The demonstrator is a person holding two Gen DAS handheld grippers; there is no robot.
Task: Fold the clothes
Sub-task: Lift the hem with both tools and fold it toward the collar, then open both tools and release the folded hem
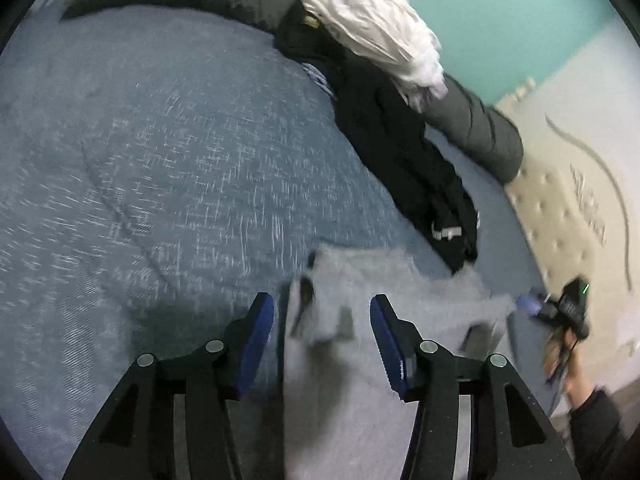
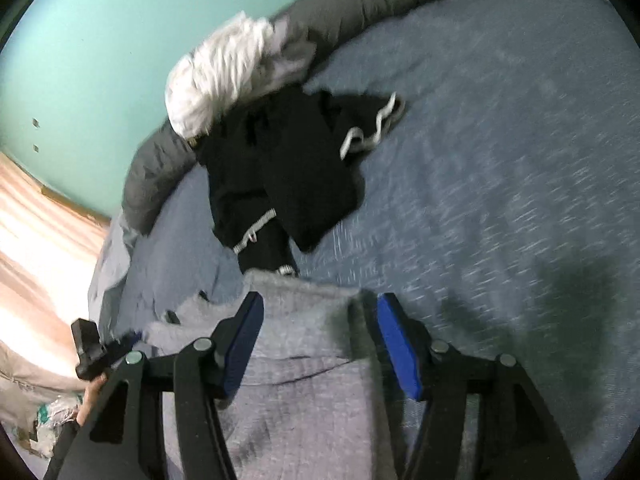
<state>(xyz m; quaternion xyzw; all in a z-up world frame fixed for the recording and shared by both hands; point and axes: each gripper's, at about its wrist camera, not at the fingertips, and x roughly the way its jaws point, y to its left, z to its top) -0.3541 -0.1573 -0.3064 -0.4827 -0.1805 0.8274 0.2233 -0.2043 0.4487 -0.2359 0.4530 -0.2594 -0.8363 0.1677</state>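
Grey knit garment [image 1: 384, 280] lies released on the blue bed [image 1: 160, 152] below both half-open, empty tongs, left [image 1: 322, 340] and right [image 2: 320, 340], so this fold seems laid down; next comes regripping an edge.

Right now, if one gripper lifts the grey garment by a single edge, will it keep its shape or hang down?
The grey garment would probably hang down limp: it already lies in soft wrinkles on the blue bedspread. It looks like thick knit fabric, so likely not slippery against the pads. Lifted at one edge, its folds would probably fall open; using both the left gripper and the right gripper seems safer.
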